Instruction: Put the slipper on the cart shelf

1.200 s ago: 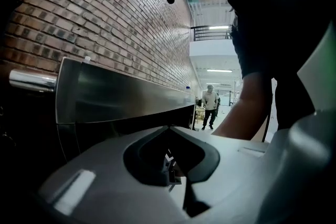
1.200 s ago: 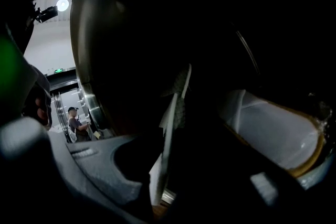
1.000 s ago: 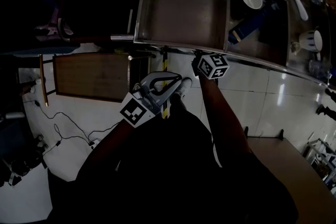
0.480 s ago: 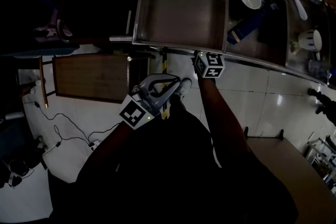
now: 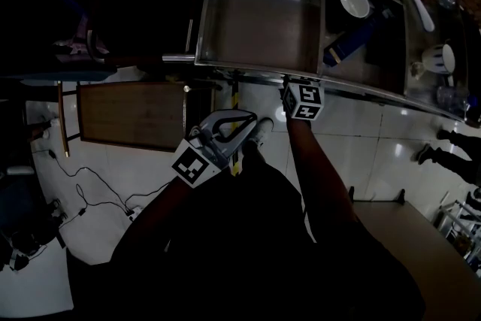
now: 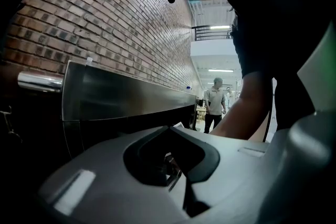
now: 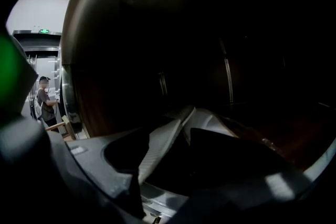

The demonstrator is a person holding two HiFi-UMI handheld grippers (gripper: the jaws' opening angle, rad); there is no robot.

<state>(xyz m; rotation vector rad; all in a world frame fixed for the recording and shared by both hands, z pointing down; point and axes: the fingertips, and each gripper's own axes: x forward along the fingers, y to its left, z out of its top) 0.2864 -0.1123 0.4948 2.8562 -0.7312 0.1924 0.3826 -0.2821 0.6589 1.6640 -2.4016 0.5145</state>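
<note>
In the head view my right gripper's marker cube [image 5: 303,100] sits at the front edge of the steel cart [image 5: 259,70], and its jaws reach in under the top tray, out of sight. The right gripper view shows a pale slipper [image 7: 170,136] with a ribbed sole lying on the dark lower shelf. It lies between the jaws of my right gripper [image 7: 176,168], which are opening and no longer press on it. My left gripper [image 5: 258,122] hangs over the floor in front of the cart, jaws together and empty.
The cart's top tray holds a white bowl [image 5: 355,1], a blue item [image 5: 352,40] and a mug [image 5: 443,58]. A wooden panel [image 5: 131,113] and cables [image 5: 98,195] lie on the floor to the left. Someone's feet [image 5: 449,140] stand at the right.
The right gripper's cube has turned a little and stays at the cart's edge. The left gripper has not moved. Feet have come further into view at the right.
</note>
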